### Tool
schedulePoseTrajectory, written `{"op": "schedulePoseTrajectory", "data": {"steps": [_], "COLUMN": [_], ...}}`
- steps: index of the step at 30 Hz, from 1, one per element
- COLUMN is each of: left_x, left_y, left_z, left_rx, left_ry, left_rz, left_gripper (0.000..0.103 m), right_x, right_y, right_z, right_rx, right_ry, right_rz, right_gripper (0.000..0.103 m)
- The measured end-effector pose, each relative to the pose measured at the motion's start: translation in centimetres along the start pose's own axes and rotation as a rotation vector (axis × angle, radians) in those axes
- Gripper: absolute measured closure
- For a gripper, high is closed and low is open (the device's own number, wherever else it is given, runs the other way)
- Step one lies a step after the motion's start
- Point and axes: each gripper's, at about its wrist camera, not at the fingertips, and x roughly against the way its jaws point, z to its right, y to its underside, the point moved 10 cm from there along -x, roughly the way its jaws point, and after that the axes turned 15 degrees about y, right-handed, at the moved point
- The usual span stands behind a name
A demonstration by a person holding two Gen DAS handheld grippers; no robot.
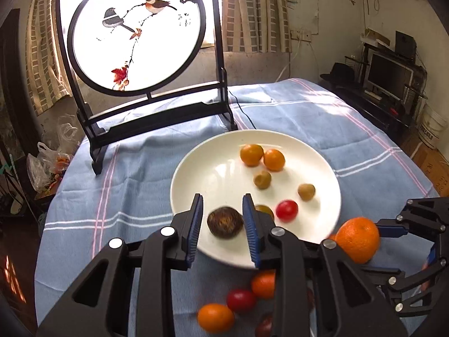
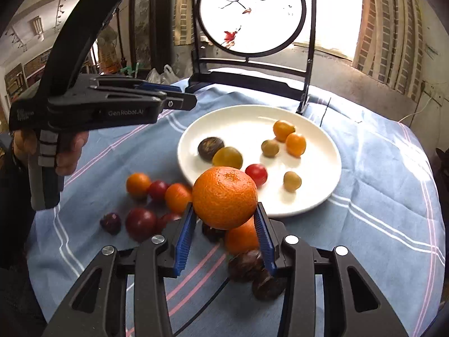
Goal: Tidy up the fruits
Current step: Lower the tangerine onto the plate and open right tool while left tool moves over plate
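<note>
A white plate (image 1: pixel 213 168) (image 2: pixel 322 196) on the blue cloth holds several small fruits: kumquats (image 1: pixel 251 155), green ones (image 1: pixel 262 179), a red tomato (image 1: pixel 286 210) and a dark brown fruit (image 1: pixel 225 221) (image 2: pixel 210 146). My left gripper (image 1: pixel 223 205) is open above the plate's near rim, its jaws either side of the dark fruit, apart from it. My right gripper (image 2: pixel 224 213) is shut on a big orange (image 2: pixel 225 198) (image 1: pixel 357 238), held just off the plate's near edge. Loose fruits (image 2: pixel 140 185) lie on the cloth beside the plate.
A black-framed round bird screen (image 1: pixel 137 31) (image 2: pixel 251 11) stands behind the plate, a cable trailing from it. Dark nuts (image 2: pixel 247 265) lie under my right gripper. The table edge drops off left; a desk with a monitor (image 1: pixel 388 74) is at the right.
</note>
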Motion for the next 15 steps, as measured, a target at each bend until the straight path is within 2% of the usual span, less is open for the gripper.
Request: {"op": "schedulePoseTrajectory", "data": {"steps": [2,6,8,9,11,13,15], "left_x": [-1.6,-4.7,-6.0,-6.5,-7.1,-7.1,-6.8], "left_y": [-0.8,-0.6,-0.2,-0.1,0.2,0.3,0.4], "left_z": [-0.7,-1.0,-1.2,-1.3,-2.0,-2.7,-3.2], "left_rx": [0.03,0.1,0.114,0.12,0.132,0.152,0.164], "left_ry": [-0.021,0.01,0.006,0.001,-0.018,-0.023,-0.023], "left_rz": [-0.008,-0.037,-0.055,-0.065,-0.071,-0.059,-0.059], "left_gripper": [0.075,0.074,0.073,0.069,0.043,0.037,0.037], "right_x": [-1.4,-4.6,-6.3,-7.0,-7.9,-7.8,-7.0], "right_y": [-1.4,-2.8,-3.0,-3.1,-3.4,-3.6,-3.7], "right_z": [1.3,3.0,3.0,2.9,2.8,2.9,3.0], "right_rx": [-0.04,-0.063,-0.061,-0.055,-0.035,-0.032,-0.053], "right_ry": [0.037,0.131,0.127,0.129,0.154,0.174,0.157], "right_rz": [0.005,-0.006,-0.03,-0.039,-0.032,-0.007,0.014], "right_gripper": [0.061,0.06,0.06,0.06,0.059,0.044,0.041]}}
